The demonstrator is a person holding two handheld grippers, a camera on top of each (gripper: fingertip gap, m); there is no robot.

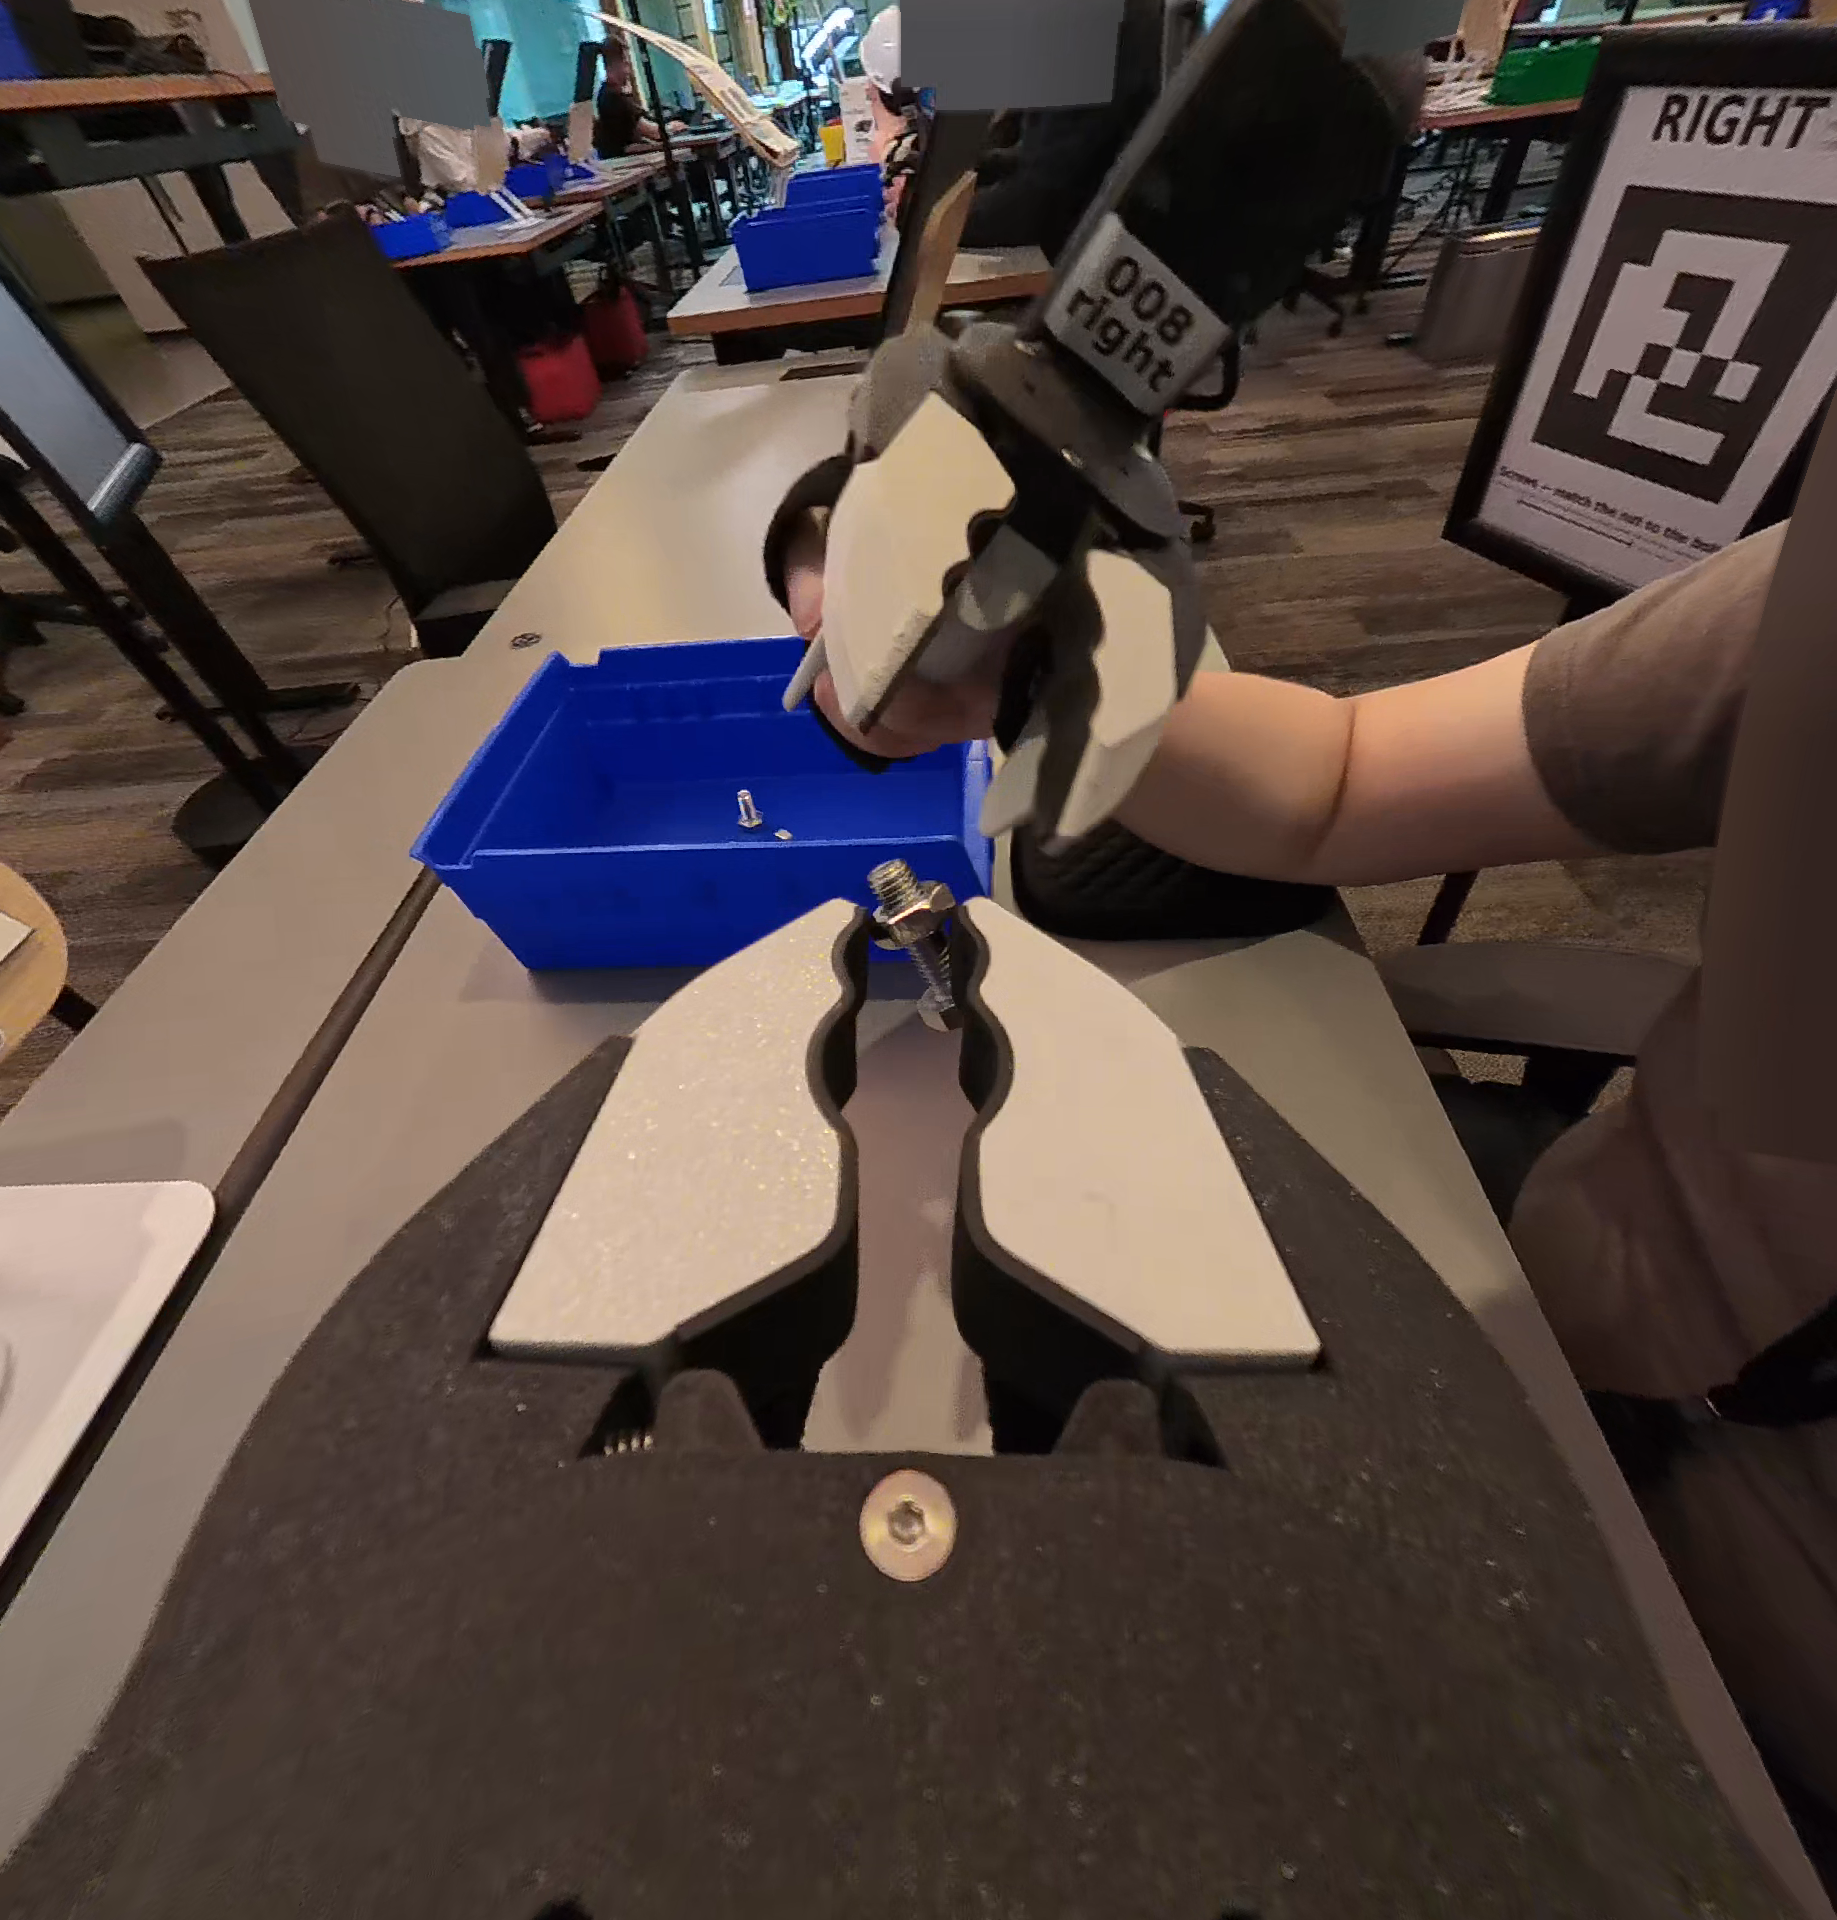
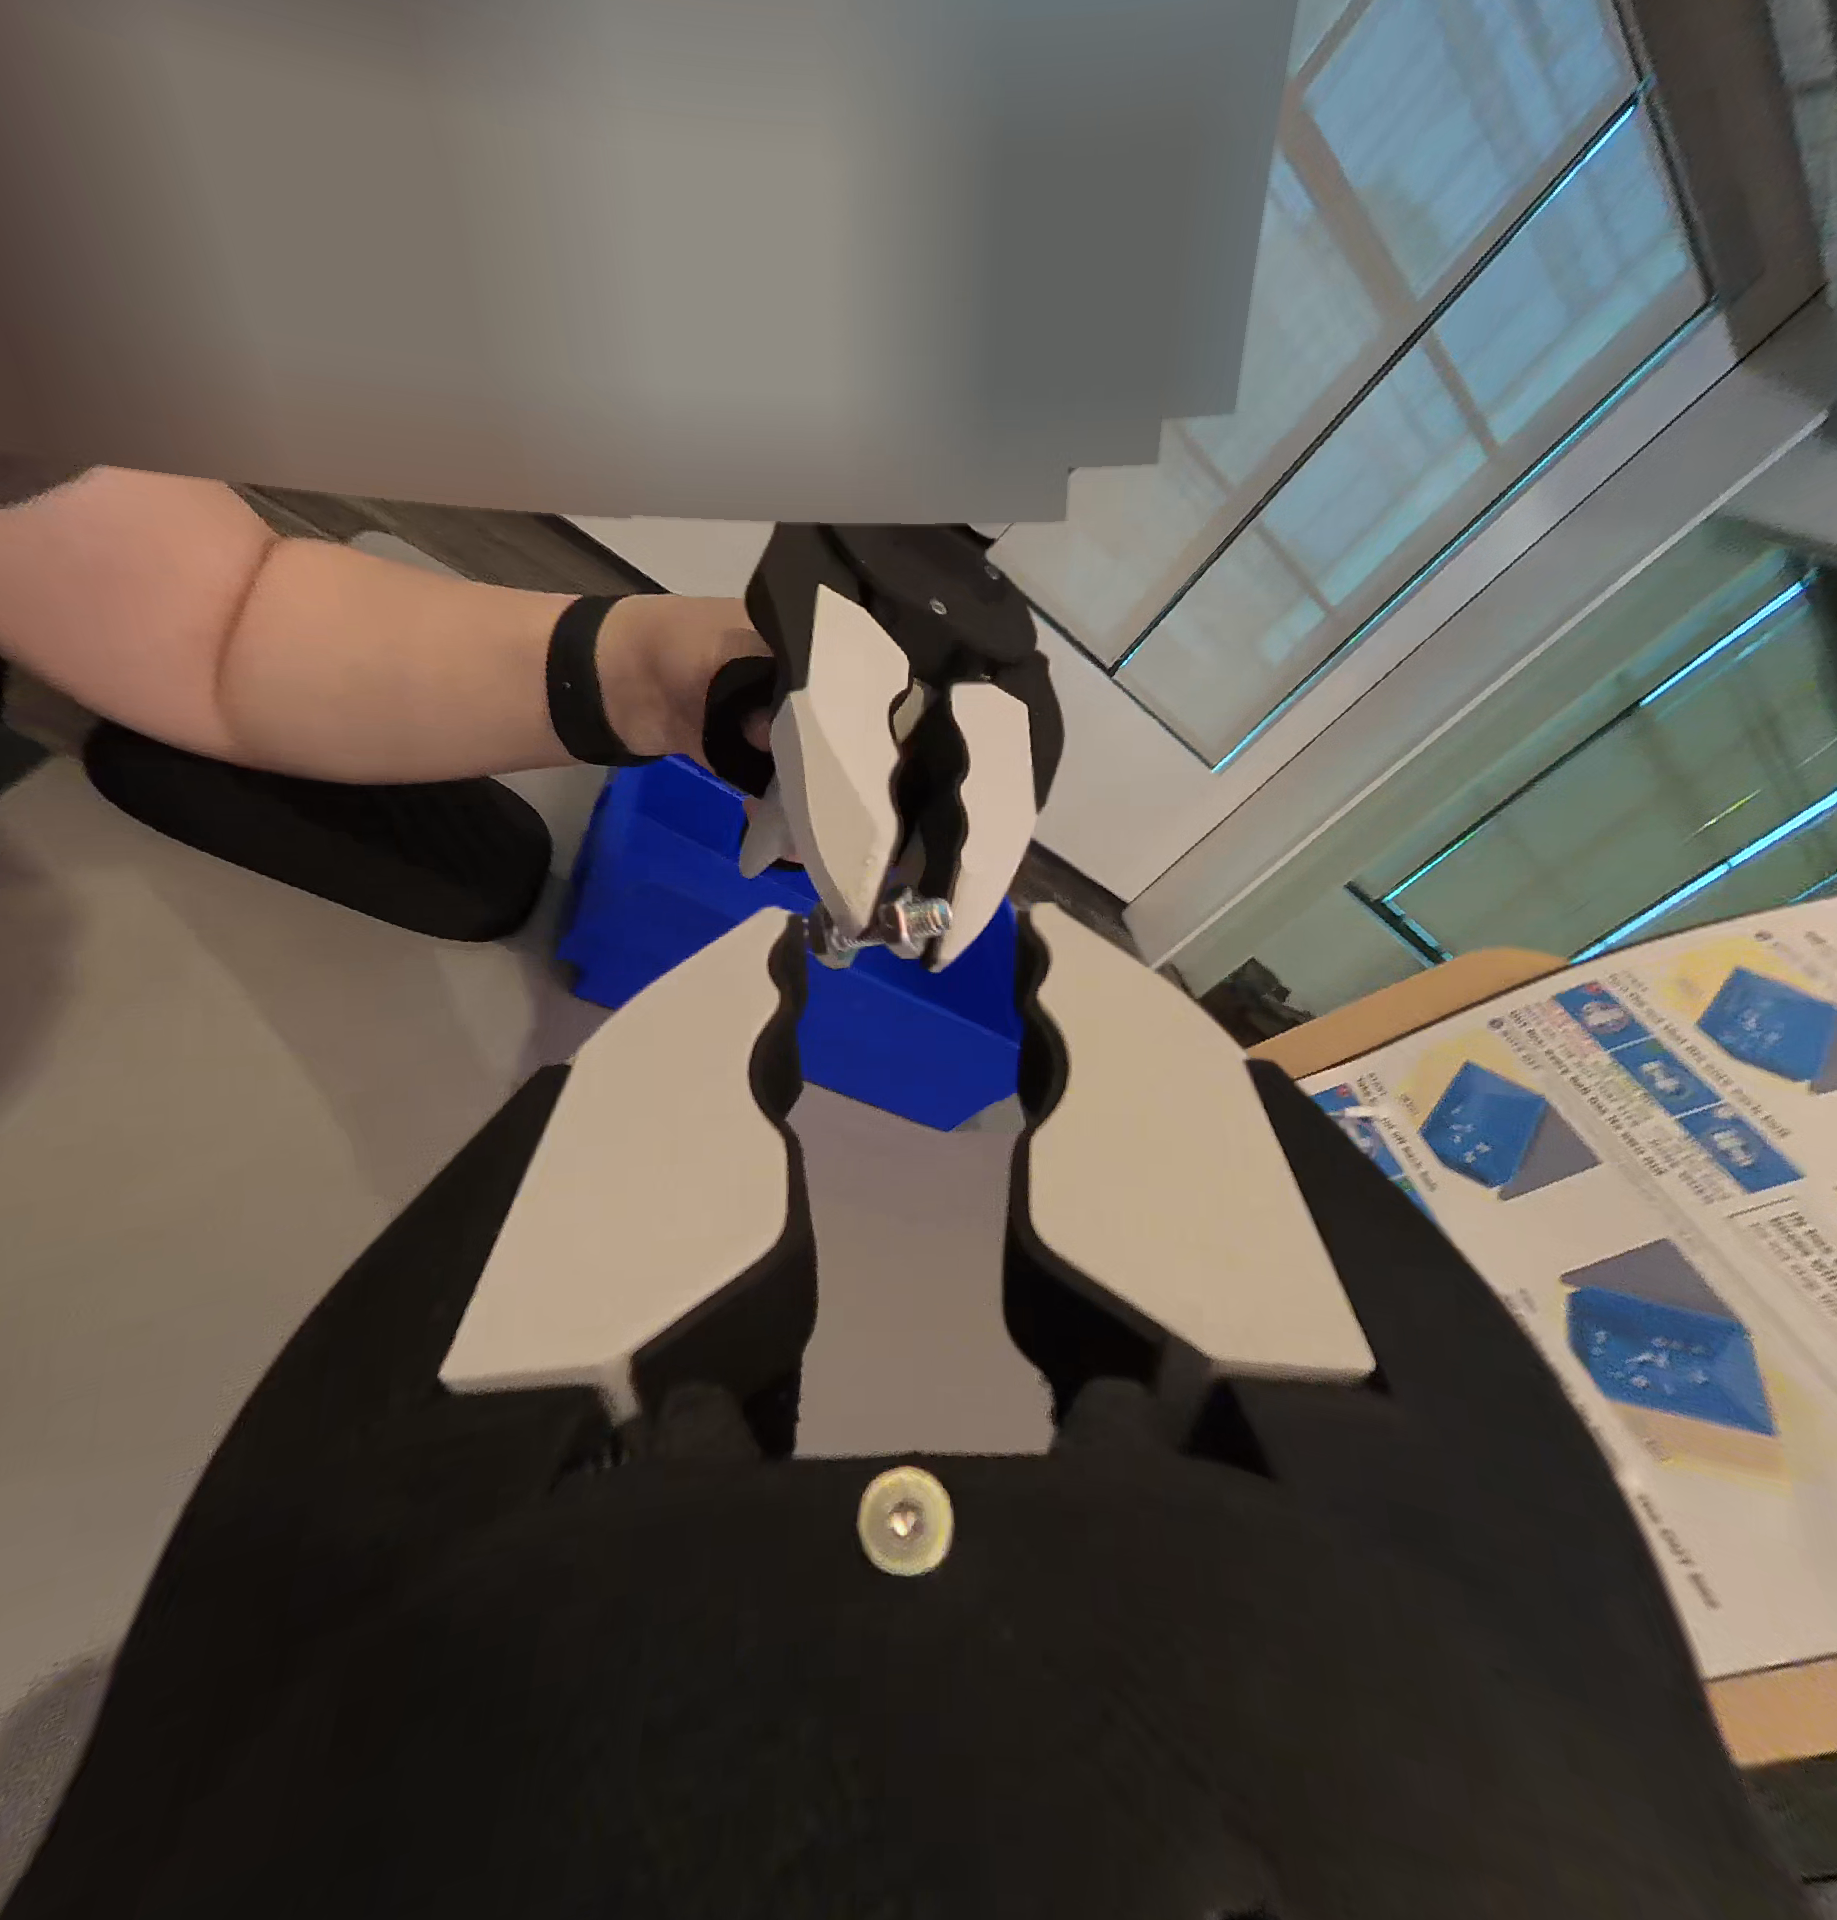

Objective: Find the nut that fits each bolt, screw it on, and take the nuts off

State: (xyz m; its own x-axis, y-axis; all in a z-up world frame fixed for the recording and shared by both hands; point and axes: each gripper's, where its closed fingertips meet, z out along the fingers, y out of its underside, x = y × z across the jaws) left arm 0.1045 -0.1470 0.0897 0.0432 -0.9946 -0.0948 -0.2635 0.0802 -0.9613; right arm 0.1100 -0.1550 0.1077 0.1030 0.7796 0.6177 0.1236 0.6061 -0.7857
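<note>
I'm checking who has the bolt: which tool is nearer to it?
Left. The left tool grips the bolt by its nut; the right tool is open, just short of it.

Bright, even indoor light; daylight through windows [image 2: 1496, 436] right of tool. Soft shadow under blue bin [image 1: 685, 831]. Strong fisheye bending at edges. Slight motion blur at periphery.

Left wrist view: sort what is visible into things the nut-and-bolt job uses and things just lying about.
In the job:
- bolt held in the left gripper
- nut threaded on it
- right gripper, jaws open
- blue bin
- small bolt inside the bin

Lying about:
- framed sign
- black chair
- black wrist rest
</note>
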